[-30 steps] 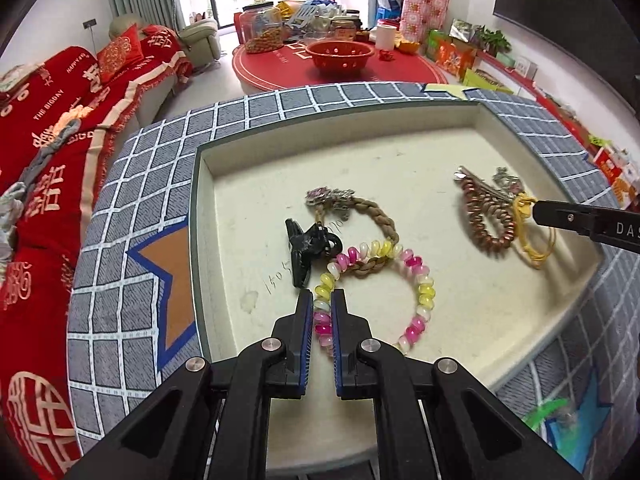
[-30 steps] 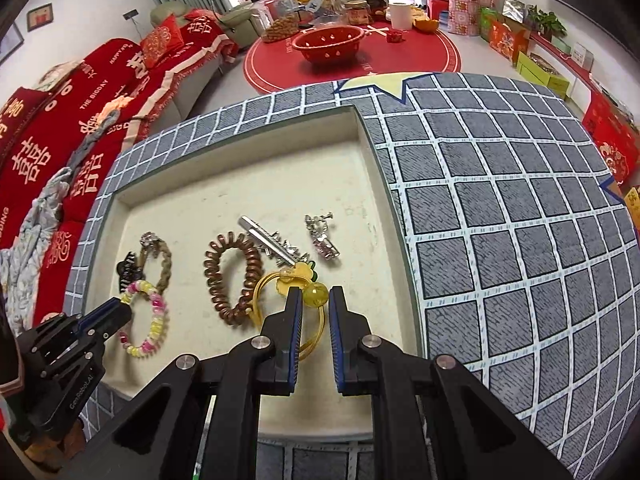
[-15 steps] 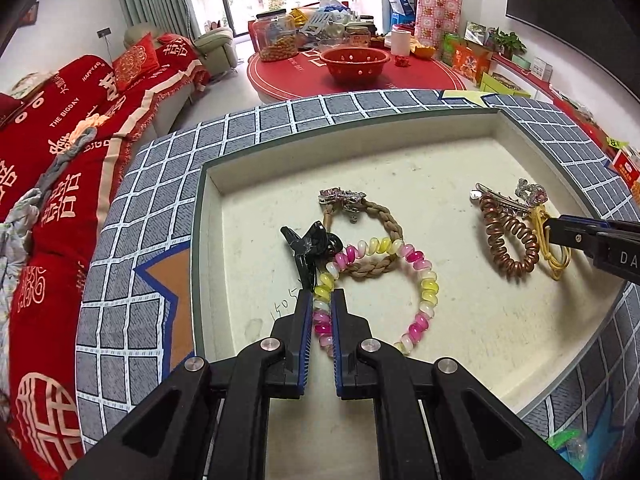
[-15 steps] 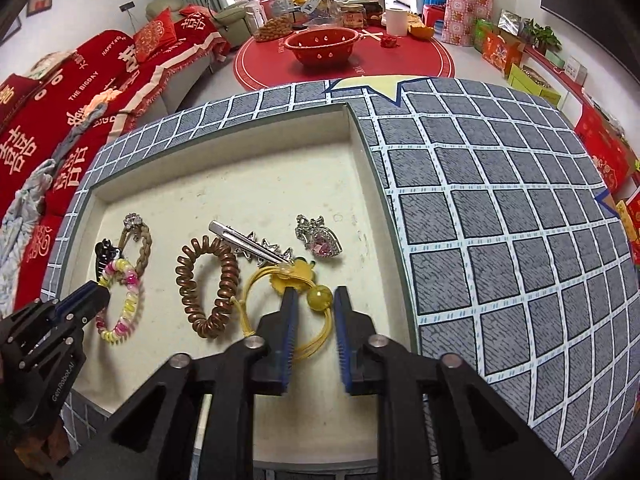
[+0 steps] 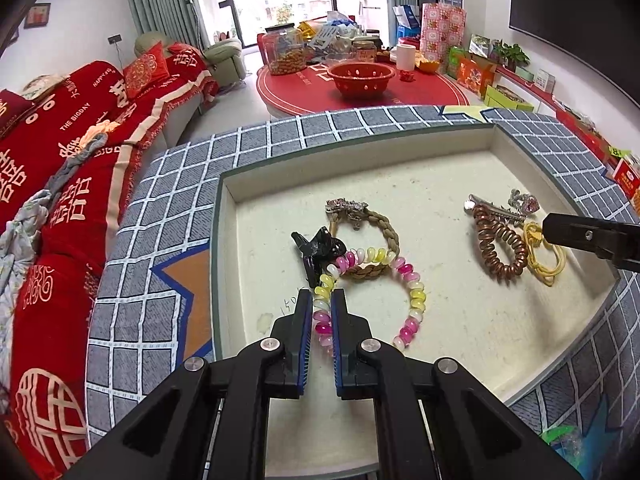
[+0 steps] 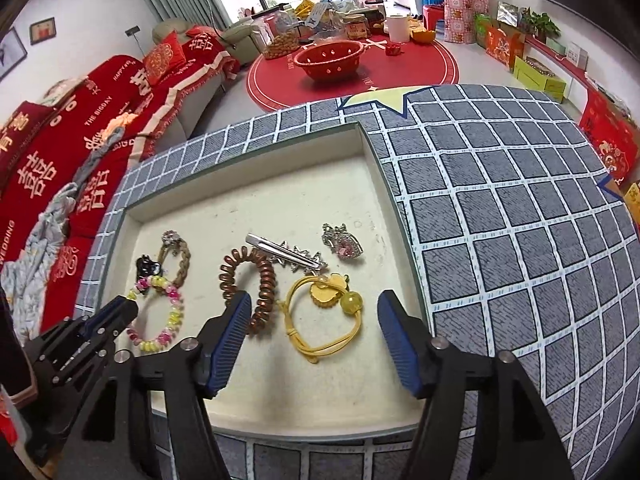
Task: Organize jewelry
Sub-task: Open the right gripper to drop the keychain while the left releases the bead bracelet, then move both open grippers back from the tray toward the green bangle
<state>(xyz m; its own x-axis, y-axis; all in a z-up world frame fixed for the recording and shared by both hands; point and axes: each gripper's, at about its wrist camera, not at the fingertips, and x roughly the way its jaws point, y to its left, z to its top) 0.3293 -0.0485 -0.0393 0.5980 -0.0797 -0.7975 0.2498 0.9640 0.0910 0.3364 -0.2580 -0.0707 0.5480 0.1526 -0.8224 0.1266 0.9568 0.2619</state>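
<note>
A cream tray set in a grey checked cushion holds the jewelry. My left gripper is shut on a pink and yellow spiral band at the band's near left side. A black claw clip and a braided brown bracelet touch that band. My right gripper hangs low over the tray with its jaws opening. A yellow hair tie with a bead lies flat between them, untouched by either pad. Left of it lies a brown spiral tie.
A silver hair clip and a pink heart brooch lie just beyond the yellow tie. The tray wall rises close on the right. A red sofa stands to the left, a red round table beyond.
The right gripper's jaws have spread wide and let go of the yellow hair tie, which now lies on the tray. The left gripper has stayed shut on the spiral band.
</note>
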